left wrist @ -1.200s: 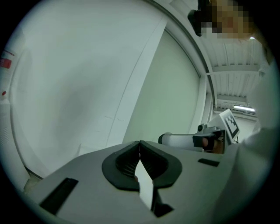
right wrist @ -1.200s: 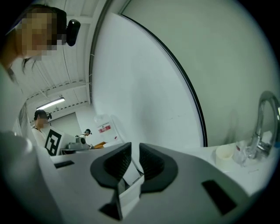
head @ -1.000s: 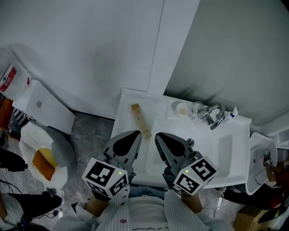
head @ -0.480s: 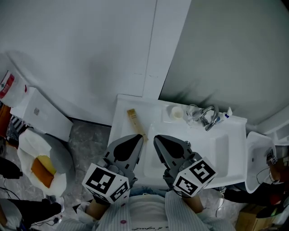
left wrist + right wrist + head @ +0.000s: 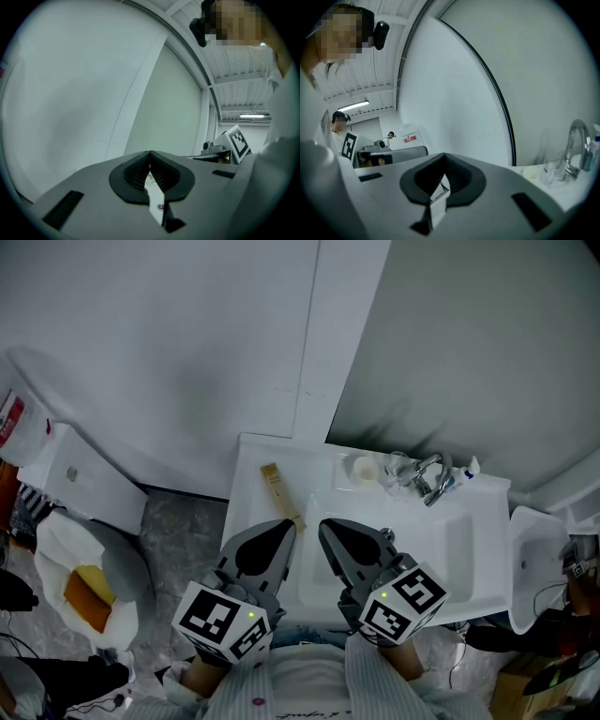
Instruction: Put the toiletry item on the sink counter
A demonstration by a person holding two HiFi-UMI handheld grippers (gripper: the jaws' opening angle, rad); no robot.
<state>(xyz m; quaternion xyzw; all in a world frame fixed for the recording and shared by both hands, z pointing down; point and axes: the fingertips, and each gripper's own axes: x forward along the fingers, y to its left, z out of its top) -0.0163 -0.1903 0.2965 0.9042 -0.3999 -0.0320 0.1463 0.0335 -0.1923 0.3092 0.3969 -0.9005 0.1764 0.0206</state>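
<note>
White desk [image 5: 249,457] with basin [image 5: 427,540] and faucet [image 5: 432,477], against a pale wall [image 5: 169,352]; toilet [image 5: 89,554] at left. The tan toiletry item [image 5: 281,495] lies flat on the desk, left of the basin. Your left gripper [image 5: 285,523] and right gripper [image 5: 324,523] hover nearby, jaws pressed together, empty.

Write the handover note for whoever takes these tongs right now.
Left tongs: shut, empty.
Right tongs: shut, empty, side by side with the left.
Toiletry item: the slim tan box lies flat on the sink counter, left of the basin, touching neither tongs.
Done: placement looks finished.
Left: probably nothing but drawing both tongs back.
</note>
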